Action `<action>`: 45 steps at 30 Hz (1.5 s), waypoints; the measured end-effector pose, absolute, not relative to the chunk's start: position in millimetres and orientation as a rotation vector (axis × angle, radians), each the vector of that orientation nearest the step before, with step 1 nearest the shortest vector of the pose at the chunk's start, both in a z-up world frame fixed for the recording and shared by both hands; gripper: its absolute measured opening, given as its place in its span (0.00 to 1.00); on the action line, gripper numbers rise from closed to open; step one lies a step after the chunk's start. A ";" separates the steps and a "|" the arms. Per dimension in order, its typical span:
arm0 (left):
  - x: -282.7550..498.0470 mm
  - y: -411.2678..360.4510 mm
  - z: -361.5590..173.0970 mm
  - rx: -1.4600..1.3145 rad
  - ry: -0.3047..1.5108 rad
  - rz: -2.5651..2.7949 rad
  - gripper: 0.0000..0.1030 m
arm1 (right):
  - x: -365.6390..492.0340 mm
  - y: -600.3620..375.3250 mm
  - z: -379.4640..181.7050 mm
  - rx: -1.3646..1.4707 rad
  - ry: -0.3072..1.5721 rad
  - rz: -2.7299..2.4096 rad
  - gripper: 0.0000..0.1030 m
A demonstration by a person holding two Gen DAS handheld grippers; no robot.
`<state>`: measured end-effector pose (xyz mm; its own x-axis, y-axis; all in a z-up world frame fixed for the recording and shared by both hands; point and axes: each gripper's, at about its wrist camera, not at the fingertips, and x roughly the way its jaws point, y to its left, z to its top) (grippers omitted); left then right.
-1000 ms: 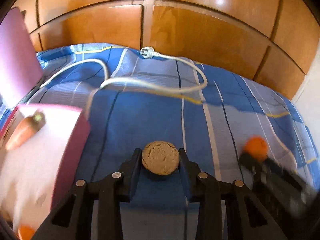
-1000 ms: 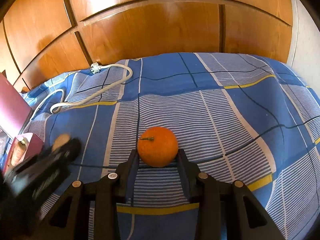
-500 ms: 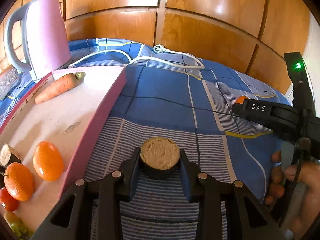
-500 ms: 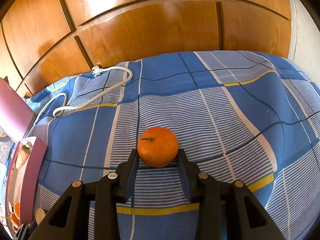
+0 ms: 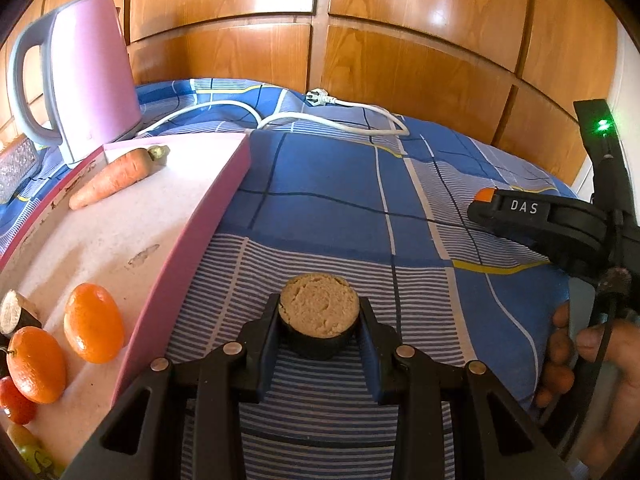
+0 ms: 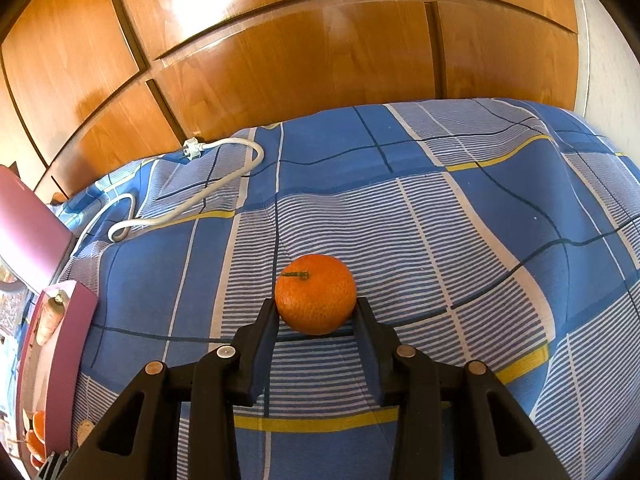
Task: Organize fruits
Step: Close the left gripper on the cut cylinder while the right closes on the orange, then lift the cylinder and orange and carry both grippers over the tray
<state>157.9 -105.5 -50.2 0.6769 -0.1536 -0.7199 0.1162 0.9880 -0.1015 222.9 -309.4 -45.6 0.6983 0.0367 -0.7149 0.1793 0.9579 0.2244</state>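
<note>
Item 1: left gripper (image 5: 319, 322), lower centre of the left wrist view, clamped narrow on a dark-skinned cut piece with a tan face (image 5: 319, 310), held above the checked cloth (image 5: 328, 184), just right of the pink tray (image 5: 192, 216); probably bound for it.

Item 2: right gripper (image 6: 316, 312), jaws closing on a mandarin (image 6: 315, 294), pads at both flanks, stem up (grip across the widest part, so it should not roll).

Item 3: tray at left holds a carrot (image 5: 112, 178) and oranges (image 5: 93, 328); the sorted lot
</note>
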 end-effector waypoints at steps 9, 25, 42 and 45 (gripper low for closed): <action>157.1 -103.8 -49.8 -0.065 0.807 -0.160 0.35 | 201.4 -306.3 -43.7 0.310 0.805 -0.085 0.36; 157.7 -101.5 -48.1 -0.084 0.807 -0.170 0.34 | 139.2 -261.7 -43.0 0.147 0.863 -0.096 0.36; 157.5 -99.4 -47.5 -0.098 0.806 -0.175 0.34 | 122.2 -242.4 -45.9 0.093 0.835 -0.087 0.46; 157.6 -99.3 -47.5 -0.099 0.806 -0.174 0.34 | 124.0 -239.2 -45.6 0.074 0.834 -0.088 0.51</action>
